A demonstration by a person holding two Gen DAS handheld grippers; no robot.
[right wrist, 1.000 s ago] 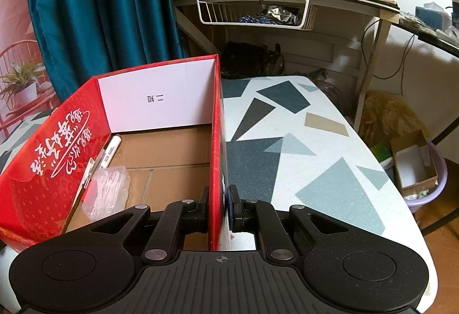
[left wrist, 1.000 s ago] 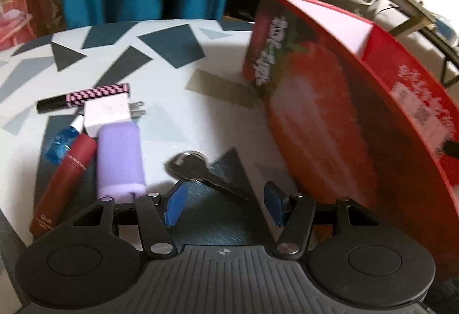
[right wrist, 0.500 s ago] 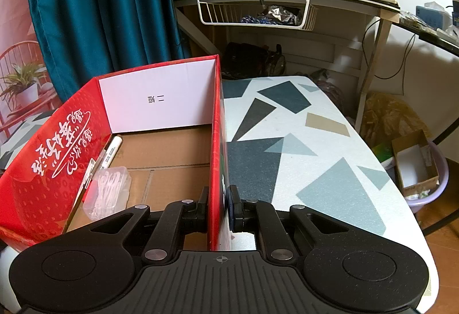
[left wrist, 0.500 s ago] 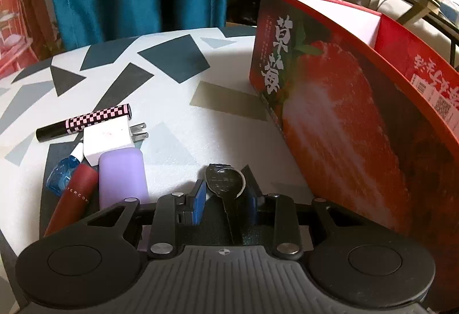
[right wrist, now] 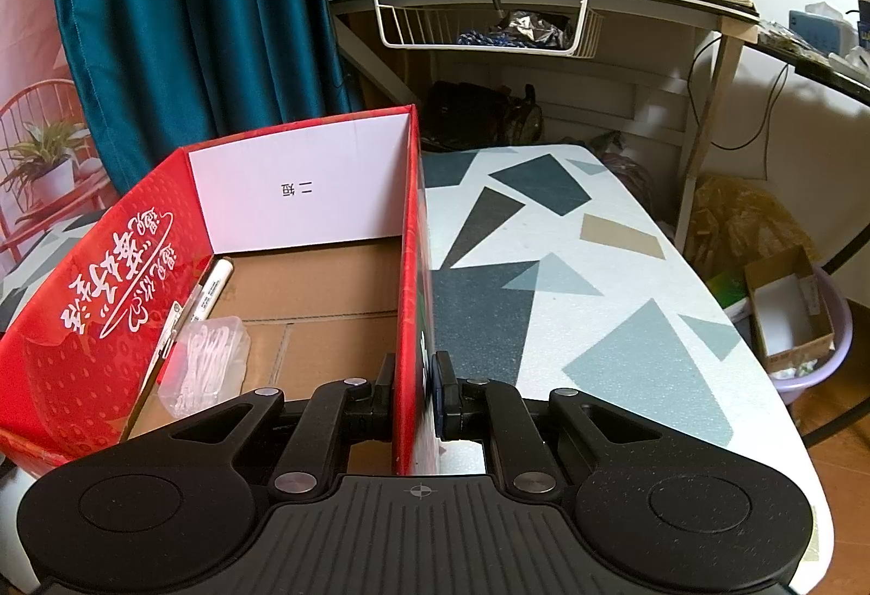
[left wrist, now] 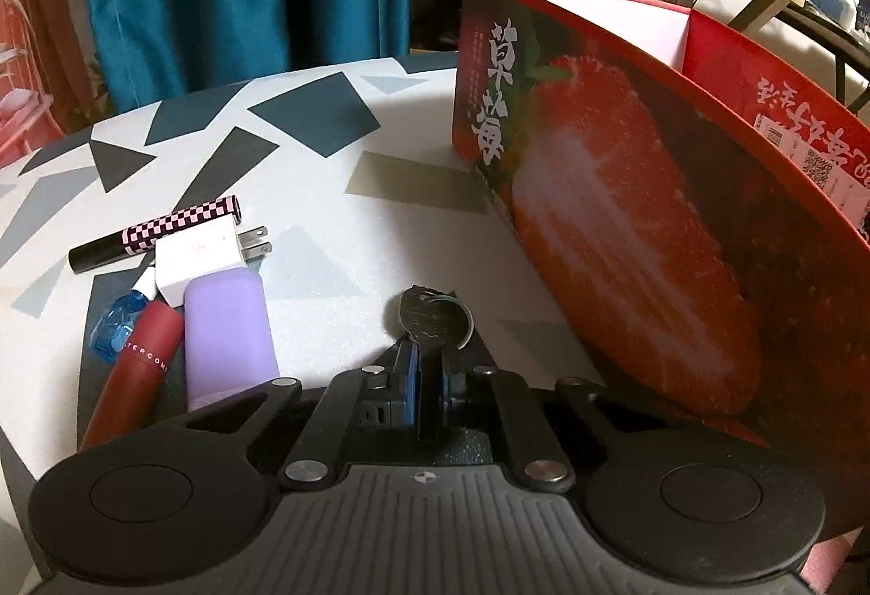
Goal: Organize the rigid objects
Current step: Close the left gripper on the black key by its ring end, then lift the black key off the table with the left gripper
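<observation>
Metal key point(left wrist: 435, 317) clamped in left gripper point(left wrist: 429, 377) jaws; right gripper point(right wrist: 414, 394) jaws clamped on red box point(right wrist: 416, 268) wall. Advise lifting key straight off desk point(left wrist: 326, 225), clearing box rim before release

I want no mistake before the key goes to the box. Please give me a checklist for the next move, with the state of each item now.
1. Left claw shut on key: ok.
2. Key lifted clear of table: cannot tell.
3. Right claw clamped on red box wall: ok.
4. Free floor space inside box: ok.
5. Purple case and lipstick apart from key: ok.
</observation>
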